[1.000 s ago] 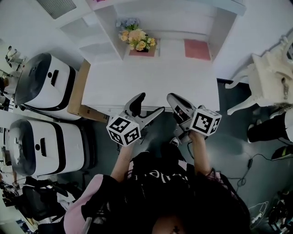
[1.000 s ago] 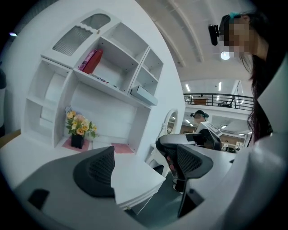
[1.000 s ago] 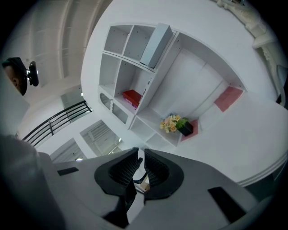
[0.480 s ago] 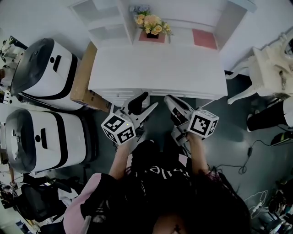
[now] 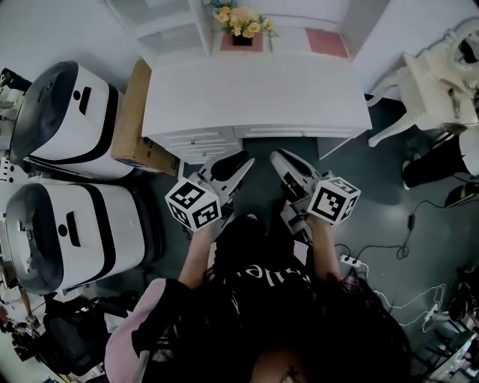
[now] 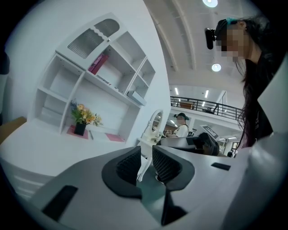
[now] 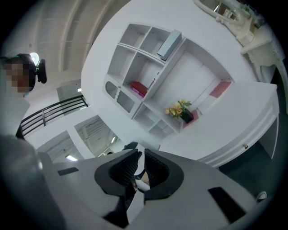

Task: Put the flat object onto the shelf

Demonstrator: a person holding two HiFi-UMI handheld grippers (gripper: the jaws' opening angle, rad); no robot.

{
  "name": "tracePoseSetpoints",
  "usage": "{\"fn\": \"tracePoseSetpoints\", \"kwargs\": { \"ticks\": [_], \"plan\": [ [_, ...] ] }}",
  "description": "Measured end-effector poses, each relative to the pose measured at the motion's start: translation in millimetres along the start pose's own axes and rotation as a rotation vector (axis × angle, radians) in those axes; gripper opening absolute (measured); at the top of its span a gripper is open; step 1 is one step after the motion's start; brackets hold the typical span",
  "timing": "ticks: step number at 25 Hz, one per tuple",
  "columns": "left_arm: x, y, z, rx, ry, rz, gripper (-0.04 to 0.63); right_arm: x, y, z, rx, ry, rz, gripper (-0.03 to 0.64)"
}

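A white rectangular desk (image 5: pixel 254 97) carries a white open shelf unit (image 5: pixel 168 34) along its far edge. On the desk, far centre, stands a potted bunch of yellow flowers (image 5: pixel 242 21), with a pink flat square mat (image 5: pixel 326 43) to its right. A brown cardboard box (image 5: pixel 129 116) sits against the desk's left side. Two white rounded machines (image 5: pixel 67 120) stand farther left, and a white carved chair (image 5: pixel 430 78) stands right.

A white desk (image 5: pixel 254 93) stands at 12 o'clock in the head view, with a white open shelf unit (image 5: pixel 174 31) at its far edge. The floor (image 5: pixel 374 194) is dark grey. An ornate white chair (image 5: pixel 434 82) is at 2 o'clock, two white-and-black machines (image 5: pixel 71 123) at 9 o'clock, and a cardboard box (image 5: pixel 131 112) against the desk at 10 o'clock.
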State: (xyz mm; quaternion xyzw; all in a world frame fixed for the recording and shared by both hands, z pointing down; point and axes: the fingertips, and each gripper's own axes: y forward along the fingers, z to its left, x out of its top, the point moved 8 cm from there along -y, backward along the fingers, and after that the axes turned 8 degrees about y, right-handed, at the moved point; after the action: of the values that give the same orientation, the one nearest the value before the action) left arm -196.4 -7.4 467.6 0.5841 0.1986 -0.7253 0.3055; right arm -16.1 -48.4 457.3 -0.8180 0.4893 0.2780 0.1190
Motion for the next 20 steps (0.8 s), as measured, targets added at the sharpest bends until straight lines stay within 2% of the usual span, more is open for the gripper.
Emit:
{"fn": "tracePoseSetpoints", "kwargs": {
  "ticks": [9,20],
  "plan": [
    [-3.1,-4.3,-2.9,-0.033,0.015,0.003,0.043,-10.7,-9.6,7.2,-0.056,-0.075,-0.012,0.075],
    [-7.9,-7.6,-12.6,-0.064,0.014,0.007,0.034,-16.9,-9.8,16.0,-0.038,-0.081,-0.002,0.072]
  ]
}}
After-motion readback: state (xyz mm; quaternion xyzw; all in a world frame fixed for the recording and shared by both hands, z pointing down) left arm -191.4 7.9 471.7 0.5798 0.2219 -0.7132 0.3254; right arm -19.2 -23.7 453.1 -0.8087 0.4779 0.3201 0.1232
